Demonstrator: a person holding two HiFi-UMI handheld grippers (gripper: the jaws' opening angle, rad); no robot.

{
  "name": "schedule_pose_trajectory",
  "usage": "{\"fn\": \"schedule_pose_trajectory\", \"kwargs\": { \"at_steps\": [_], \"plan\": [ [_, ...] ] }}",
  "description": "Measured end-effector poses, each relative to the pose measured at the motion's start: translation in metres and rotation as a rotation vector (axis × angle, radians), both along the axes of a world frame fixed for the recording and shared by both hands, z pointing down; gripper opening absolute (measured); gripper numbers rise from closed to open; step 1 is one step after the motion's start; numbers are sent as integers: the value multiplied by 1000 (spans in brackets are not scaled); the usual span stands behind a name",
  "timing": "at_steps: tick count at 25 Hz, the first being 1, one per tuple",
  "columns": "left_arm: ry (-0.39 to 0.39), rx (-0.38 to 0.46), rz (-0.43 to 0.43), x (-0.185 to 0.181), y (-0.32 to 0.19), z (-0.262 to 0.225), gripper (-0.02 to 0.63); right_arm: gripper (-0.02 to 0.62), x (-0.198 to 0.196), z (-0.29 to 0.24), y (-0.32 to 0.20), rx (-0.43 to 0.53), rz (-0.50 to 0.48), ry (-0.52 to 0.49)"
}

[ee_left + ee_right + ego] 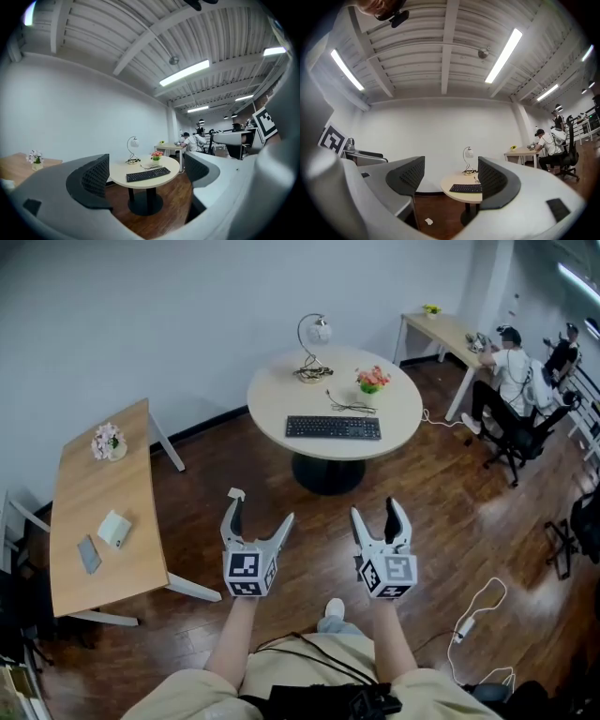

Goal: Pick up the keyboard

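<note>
A black keyboard (333,427) lies flat near the front edge of a round beige table (272,404), a good way ahead of both grippers. It also shows in the left gripper view as the keyboard (148,174) and in the right gripper view as the keyboard (465,188). My left gripper (260,510) is held over the wooden floor, open and holding nothing. My right gripper (376,509) hangs beside it, also open and holding nothing. In both gripper views the jaws stand wide apart with the table between them.
On the round table stand a small lamp (313,352), a flower pot (372,380) and a loose cable (349,406). A long wooden desk (98,512) is at the left. People sit at a desk (448,331) at the back right. Cables (478,615) lie on the floor.
</note>
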State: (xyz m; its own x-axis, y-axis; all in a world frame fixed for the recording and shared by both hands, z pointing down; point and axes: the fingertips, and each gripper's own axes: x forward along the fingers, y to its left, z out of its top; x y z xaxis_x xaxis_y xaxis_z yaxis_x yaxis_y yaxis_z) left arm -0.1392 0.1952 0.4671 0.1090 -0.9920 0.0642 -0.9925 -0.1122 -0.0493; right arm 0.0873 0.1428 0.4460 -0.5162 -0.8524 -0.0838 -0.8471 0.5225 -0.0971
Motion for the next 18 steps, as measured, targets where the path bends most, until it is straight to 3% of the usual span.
{"fn": "schedule_pose_trajectory", "kwargs": {
  "at_steps": [9, 18],
  "plan": [
    [-33, 7, -24, 50, -95, -8, 482, 364, 28, 4, -109, 0, -69, -41],
    [-30, -75, -41, 52, -153, 32, 482, 364, 29, 63, -175, -141, -102, -29]
  ]
}}
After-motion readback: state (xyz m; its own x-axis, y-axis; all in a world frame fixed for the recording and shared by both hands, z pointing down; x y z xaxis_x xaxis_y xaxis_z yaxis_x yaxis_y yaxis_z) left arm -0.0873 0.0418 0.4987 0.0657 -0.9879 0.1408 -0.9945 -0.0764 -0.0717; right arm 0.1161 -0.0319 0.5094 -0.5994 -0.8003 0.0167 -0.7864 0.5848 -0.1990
